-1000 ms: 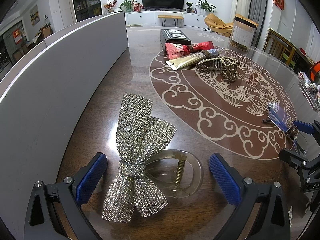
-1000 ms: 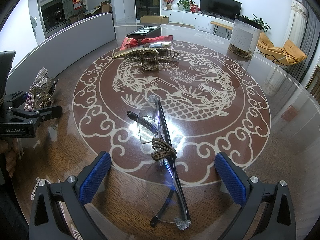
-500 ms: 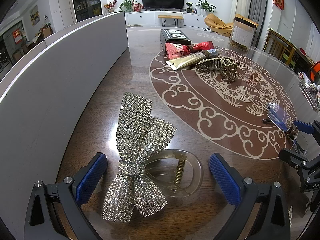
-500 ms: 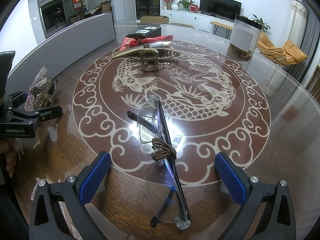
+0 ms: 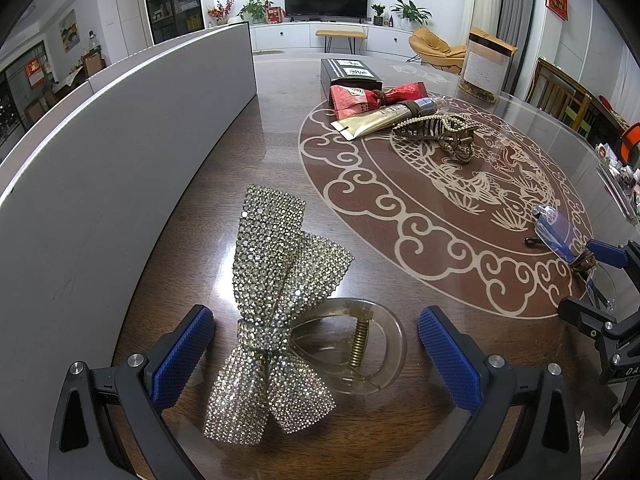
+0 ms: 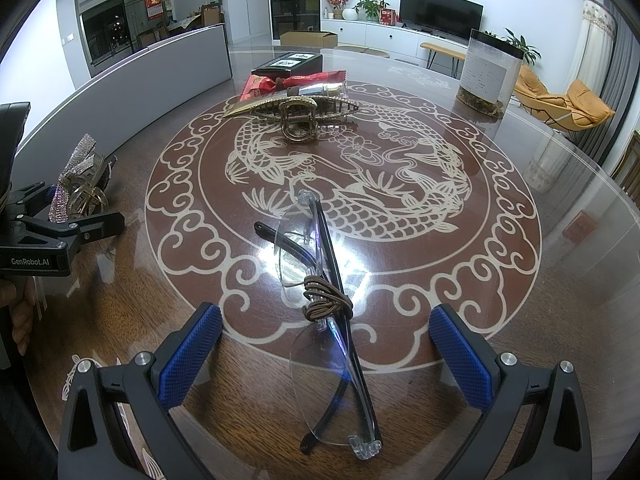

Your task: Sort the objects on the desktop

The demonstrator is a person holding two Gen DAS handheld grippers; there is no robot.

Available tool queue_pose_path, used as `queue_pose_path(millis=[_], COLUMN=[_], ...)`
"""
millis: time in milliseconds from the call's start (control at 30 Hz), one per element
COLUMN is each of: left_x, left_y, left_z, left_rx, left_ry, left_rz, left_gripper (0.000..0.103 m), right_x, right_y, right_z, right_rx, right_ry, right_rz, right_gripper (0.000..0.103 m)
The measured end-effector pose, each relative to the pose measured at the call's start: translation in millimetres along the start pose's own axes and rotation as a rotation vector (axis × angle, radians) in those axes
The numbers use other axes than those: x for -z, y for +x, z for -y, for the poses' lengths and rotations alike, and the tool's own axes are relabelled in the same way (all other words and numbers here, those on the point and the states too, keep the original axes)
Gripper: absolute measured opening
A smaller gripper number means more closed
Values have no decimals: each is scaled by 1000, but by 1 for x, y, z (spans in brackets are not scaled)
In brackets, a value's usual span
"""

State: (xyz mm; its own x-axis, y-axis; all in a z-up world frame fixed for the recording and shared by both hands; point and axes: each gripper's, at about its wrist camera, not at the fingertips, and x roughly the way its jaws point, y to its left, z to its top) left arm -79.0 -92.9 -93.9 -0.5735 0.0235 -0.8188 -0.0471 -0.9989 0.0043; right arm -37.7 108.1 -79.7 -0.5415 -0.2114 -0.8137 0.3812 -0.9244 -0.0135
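Observation:
A rhinestone bow hair clip (image 5: 276, 312) with a clear claw lies on the table between the open blue pads of my left gripper (image 5: 316, 354); it also shows in the right wrist view (image 6: 78, 184). Folded rimless glasses (image 6: 328, 312) with a brown hair tie (image 6: 326, 298) looped around them lie between the open pads of my right gripper (image 6: 326, 354); they also show in the left wrist view (image 5: 560, 236). A gold claw clip (image 5: 438, 132), a gold tube (image 5: 384, 118) and a red packet (image 5: 360, 98) lie at the far side.
A grey curved partition (image 5: 100, 152) runs along the left of the round glass-topped table (image 6: 520, 280). A black box (image 5: 350, 72) and a clear canister (image 6: 490, 72) stand at the far edge. The left gripper's body (image 6: 36, 240) shows at left.

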Motion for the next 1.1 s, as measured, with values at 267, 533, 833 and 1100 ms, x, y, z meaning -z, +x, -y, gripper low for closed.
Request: queue_pose_path(millis=[267, 533, 833, 1100], left_x=[0, 0, 1, 2], left_y=[0, 0, -2, -15], left_z=[0, 0, 0, -7], left_rx=[0, 0, 17, 141], left_ry=[0, 0, 2, -23], left_rz=[0, 0, 3, 43], left_gripper=[103, 103, 103, 51], right_x=[0, 0, 0, 0], right_y=[0, 0, 0, 0], right_z=[0, 0, 0, 0], right_rx=[0, 0, 0, 0], right_ry=[0, 0, 0, 0], right_rz=[0, 0, 0, 0], right_gripper=[103, 103, 103, 103])
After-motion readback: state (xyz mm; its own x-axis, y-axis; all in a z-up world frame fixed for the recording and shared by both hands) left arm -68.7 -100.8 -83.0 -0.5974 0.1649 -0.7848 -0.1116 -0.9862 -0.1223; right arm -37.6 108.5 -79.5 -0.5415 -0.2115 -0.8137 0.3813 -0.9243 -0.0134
